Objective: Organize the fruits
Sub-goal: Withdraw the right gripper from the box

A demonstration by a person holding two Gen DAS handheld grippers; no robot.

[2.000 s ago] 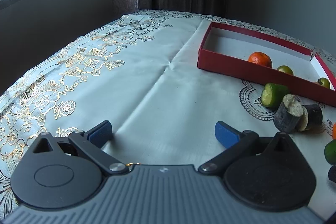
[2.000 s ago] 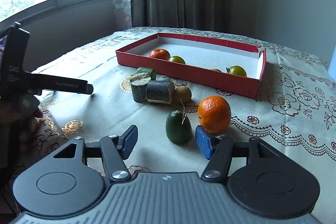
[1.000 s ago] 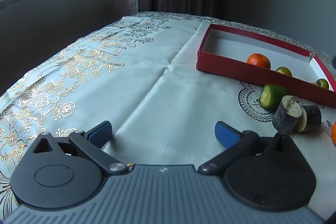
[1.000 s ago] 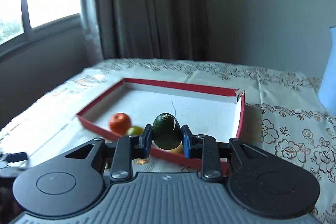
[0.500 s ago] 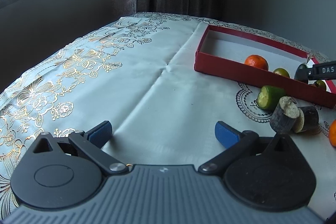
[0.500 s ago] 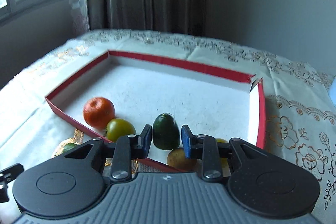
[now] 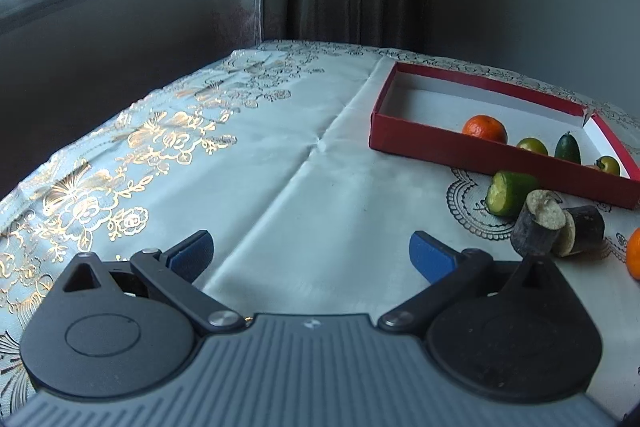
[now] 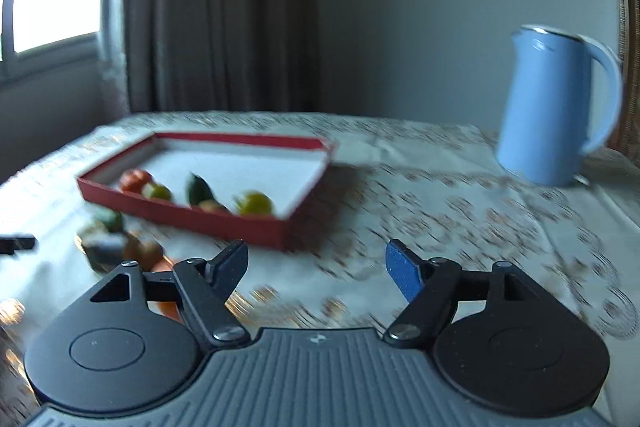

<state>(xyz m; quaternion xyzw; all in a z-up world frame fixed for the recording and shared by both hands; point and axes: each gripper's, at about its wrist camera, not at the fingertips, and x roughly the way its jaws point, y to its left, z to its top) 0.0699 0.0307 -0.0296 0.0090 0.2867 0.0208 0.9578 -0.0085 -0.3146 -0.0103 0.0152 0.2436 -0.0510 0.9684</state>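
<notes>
- Fruit placement is the fresh change: half a second ago the right gripper [image 8: 316, 267] was clamped on the dark green fruit [image 7: 567, 147] over the red tray [image 7: 460, 151]; now that fruit sits inside the tray, between a yellow-green fruit [image 7: 532, 147] and another small one [image 7: 608, 165], with an orange [image 7: 485, 128] further left.
- One more piece is thus sorted, as I judge it. Outside the tray, on the tabletop [image 7: 280, 167], remain a cut green piece [image 7: 510, 187], two dark cut stubs [image 7: 538, 227] and a loose orange [image 7: 633, 253] at the frame edge.
- Right gripper: its fingers [image 8: 404, 273] are spread wide and hold nothing; it has pulled back from the tray, and its view is smeared by motion. A blue kettle [image 8: 556, 107] stands well apart to the right.
- Left gripper [image 7: 310, 255]: fingers [image 7: 430, 255] wide apart, empty, hovering low over bare cloth, just as it did two seconds ago.
</notes>
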